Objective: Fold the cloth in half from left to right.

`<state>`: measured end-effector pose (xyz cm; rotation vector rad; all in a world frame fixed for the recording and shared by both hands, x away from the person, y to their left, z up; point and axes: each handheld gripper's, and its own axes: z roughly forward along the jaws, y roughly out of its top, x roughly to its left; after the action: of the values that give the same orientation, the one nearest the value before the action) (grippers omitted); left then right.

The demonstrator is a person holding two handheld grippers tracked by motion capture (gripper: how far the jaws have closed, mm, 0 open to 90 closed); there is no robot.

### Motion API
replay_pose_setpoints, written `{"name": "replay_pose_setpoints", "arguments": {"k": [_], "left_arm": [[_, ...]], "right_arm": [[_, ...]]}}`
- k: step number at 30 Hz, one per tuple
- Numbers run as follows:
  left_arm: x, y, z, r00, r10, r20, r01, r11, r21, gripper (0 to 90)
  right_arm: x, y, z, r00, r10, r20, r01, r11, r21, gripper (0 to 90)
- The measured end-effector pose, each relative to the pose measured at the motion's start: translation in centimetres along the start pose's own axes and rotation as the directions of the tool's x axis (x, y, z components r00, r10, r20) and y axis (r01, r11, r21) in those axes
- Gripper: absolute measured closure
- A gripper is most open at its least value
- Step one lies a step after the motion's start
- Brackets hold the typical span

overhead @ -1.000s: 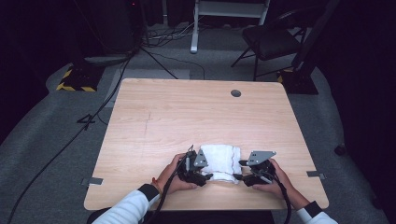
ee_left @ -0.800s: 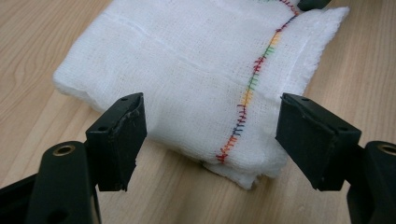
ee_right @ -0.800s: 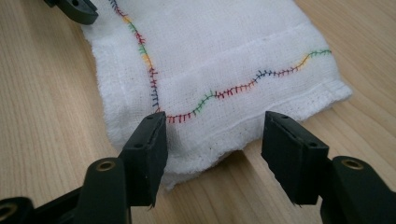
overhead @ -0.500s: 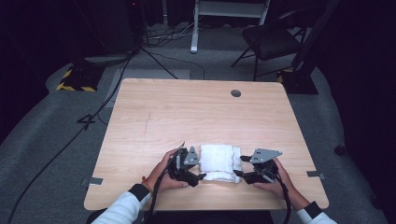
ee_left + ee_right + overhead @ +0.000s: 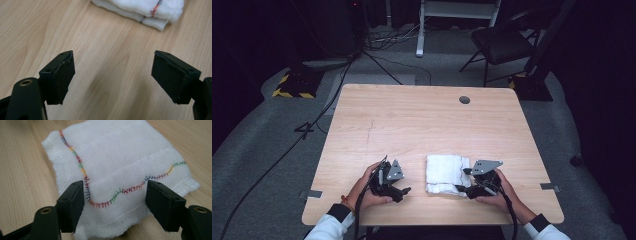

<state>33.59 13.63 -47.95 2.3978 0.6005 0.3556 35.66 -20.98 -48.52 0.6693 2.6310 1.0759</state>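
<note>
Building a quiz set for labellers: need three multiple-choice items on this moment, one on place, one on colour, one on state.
1. Where does the folded cloth lie on the table?
A. far edge, by the round hole
B. near edge, right of centre
C. left corner

2. What colour is the stitching on the cloth?
A. plain black
B. many colours
C. none

3. How stands the left hand-held gripper?
A. open over bare wood
B. shut on the cloth
C. open around a cup

Key: 1 B, the high view shows it beside the right hand-held gripper at the near edge. 2 B, the right gripper view shows red, green, blue and yellow thread. 3 A, the left gripper view shows its jaws apart, the cloth beyond them.
</note>
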Motion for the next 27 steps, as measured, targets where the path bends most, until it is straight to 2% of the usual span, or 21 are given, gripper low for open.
{"name": "replay_pose_setpoints", "arguments": {"k": [2, 7, 10, 13, 18, 20, 27], "left_arm": [[0.3, -0.8, -0.2, 0.9999, -0.006, -0.012, 0.007, 0.9999, 0.011, 18.9], [1.2, -1.7, -0.4, 0.9996, -0.024, -0.018, 0.024, 0.9995, 0.023, 18.8], [1.9, -2.1, -0.4, 0.9982, -0.060, -0.005, 0.060, 0.9981, 0.017, 18.9], [2.0, -2.4, -0.1, 0.9979, -0.065, -0.007, 0.065, 0.9973, 0.033, 18.8], [2.3, -2.7, 0.0, 0.9953, -0.095, 0.014, 0.095, 0.9952, 0.021, 17.7], [2.8, -3.0, 0.1, 0.9909, -0.127, 0.044, 0.126, 0.9918, 0.016, 16.7], [3.1, -3.3, 0.4, 0.9922, -0.109, 0.060, 0.110, 0.9937, -0.018, 12.8]], "right_arm": [[0.0, -0.1, 0.4, 0.9999, 0.012, 0.003, -0.012, 1.000, 0.018, 30.5], [-0.1, -0.2, 0.8, 0.9997, 0.024, 0.007, -0.024, 1.000, 0.016, 29.3], [0.0, -0.1, 0.9, 0.9993, 0.031, 0.021, -0.031, 0.999, 0.016, 29.3], [0.0, 0.0, 1.1, 0.9986, 0.040, 0.034, -0.040, 0.999, 0.017, 29.6], [-0.3, 0.3, 1.5, 0.9967, 0.063, 0.051, -0.063, 0.998, 0.009, 30.3], [-0.6, 0.6, 1.8, 0.9958, 0.071, 0.058, -0.071, 0.997, 0.008, 30.6], [-3.0, 1.7, 3.0, 0.9960, 0.078, 0.045, -0.078, 0.997, 0.002, 32.4]]}}
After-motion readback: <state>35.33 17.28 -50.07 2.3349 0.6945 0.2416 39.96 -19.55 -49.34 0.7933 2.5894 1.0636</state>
